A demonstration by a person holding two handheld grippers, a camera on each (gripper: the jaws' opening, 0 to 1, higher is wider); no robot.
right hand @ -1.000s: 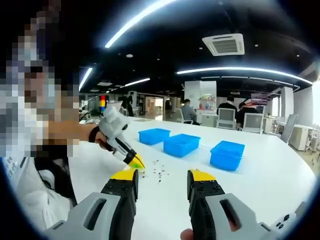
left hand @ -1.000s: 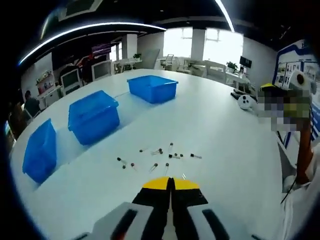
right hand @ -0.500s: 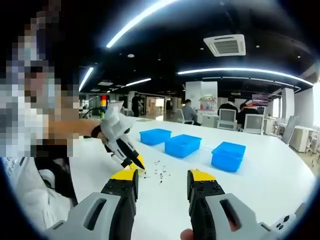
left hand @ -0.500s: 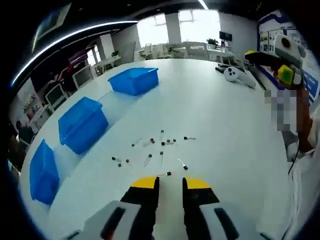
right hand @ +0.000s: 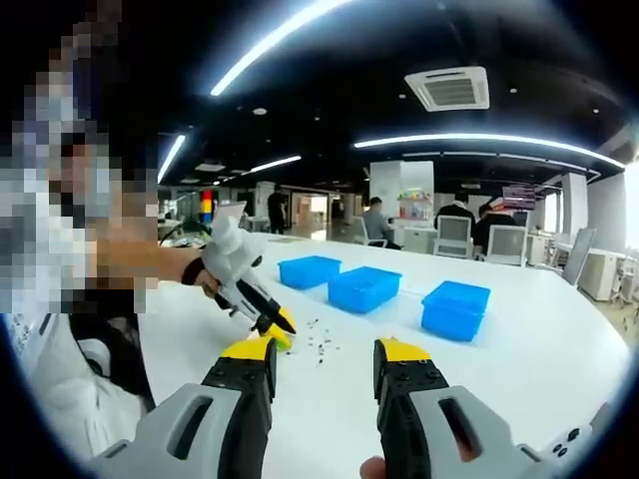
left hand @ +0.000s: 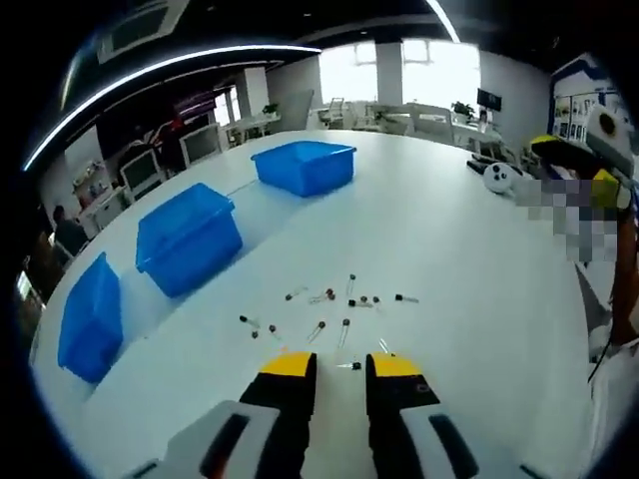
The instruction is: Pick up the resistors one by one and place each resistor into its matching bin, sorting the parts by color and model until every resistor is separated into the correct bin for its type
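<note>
While the left gripper [left hand: 332,367] hangs with jaws apart over a tiny, light resistor [left hand: 349,365] mid-table [left hand: 469,269], pinching its body seems safest.

Small dark-headed resistors [left hand: 329,309] scattered loose on white table, three open blue bins [left hand: 188,237] in a row beyond

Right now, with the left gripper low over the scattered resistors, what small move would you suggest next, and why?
Probably ease the left gripper forward and close on the nearest resistor: its jaws stand open, that part lies between the tips, and the blue bins wait beyond.
</note>
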